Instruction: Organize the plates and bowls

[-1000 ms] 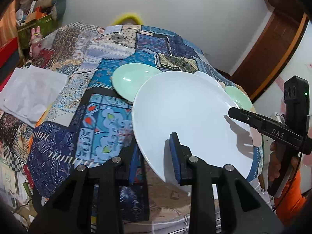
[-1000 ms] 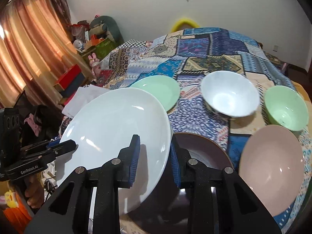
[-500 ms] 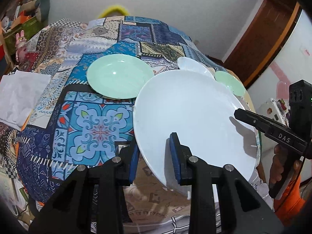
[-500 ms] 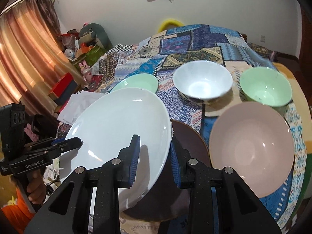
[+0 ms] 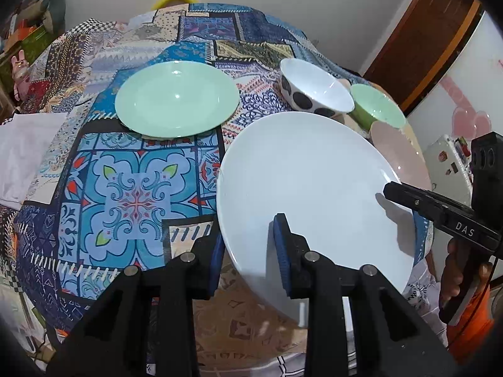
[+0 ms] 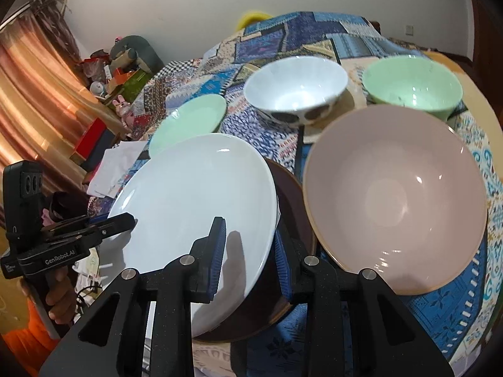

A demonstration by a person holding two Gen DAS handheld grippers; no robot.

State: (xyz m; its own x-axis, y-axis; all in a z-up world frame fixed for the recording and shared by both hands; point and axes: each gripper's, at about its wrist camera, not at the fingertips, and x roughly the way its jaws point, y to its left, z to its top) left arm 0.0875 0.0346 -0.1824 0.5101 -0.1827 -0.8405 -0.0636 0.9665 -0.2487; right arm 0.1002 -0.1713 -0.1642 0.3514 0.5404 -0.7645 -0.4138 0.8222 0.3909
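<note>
A large white plate hangs tilted over the near edge of the table, held by two opposite rims. My left gripper is shut on its near-left rim. My right gripper is shut on its right rim, and shows as a black finger in the left wrist view. Under the white plate lies a dark brown plate, mostly hidden. A pale green plate lies farther back on the patchwork cloth.
A big pink bowl sits right of the brown plate. Behind it stand a white bowl with dark spots and a green bowl. White paper lies at the table's left edge.
Both grippers have carried the white plate lower and farther in over the table. The bowls and the green plate now show larger and fuller. Both grips are unchanged.
</note>
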